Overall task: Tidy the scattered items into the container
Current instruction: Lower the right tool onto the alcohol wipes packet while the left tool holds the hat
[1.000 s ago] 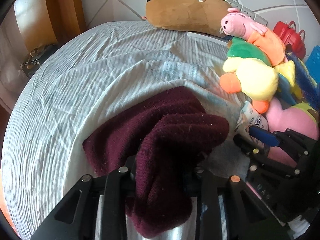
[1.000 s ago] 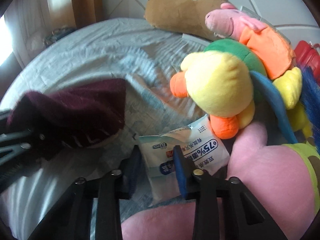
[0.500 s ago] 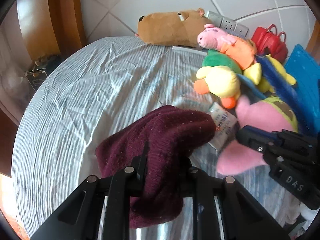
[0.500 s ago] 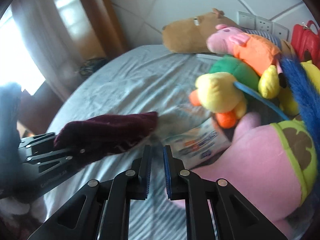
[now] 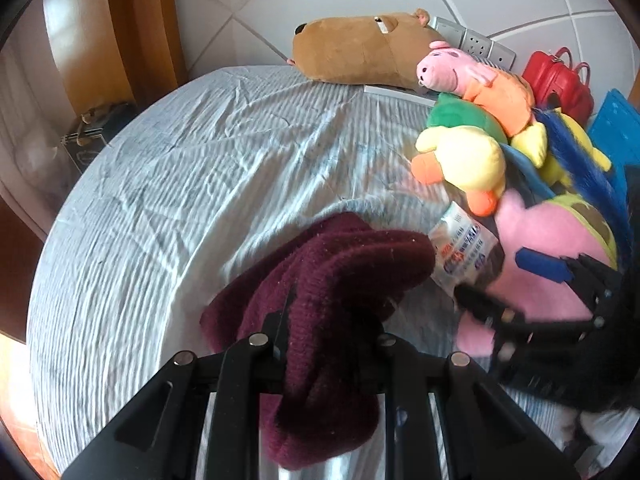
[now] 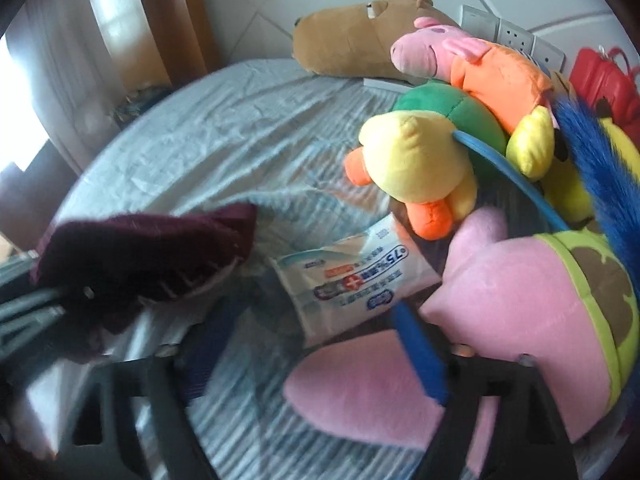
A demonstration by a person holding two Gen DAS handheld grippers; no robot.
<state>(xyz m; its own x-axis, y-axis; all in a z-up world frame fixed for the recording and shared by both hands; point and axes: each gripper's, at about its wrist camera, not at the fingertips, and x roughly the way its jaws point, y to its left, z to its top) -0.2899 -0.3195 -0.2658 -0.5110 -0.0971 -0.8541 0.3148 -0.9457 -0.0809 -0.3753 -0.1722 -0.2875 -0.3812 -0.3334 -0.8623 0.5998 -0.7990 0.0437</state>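
Note:
My left gripper is shut on a maroon knit hat, which it holds just above the pale striped bedsheet. The hat shows at the left of the right wrist view. A white pack of wipes lies on the sheet against a pink plush. My right gripper is open and blurred, one finger on each side just short of the pack. From the left wrist view the right gripper sits beside the wipes.
Plush toys pile at the right: a yellow duck, a pink pig in orange and a brown animal by the headboard. A red bag and a blue perforated basket wall stand behind them.
The right gripper's fingers, nearly together half a second ago, have spread wide and moved in towards the wipes. The left gripper still holds the hat and has shifted only slightly.

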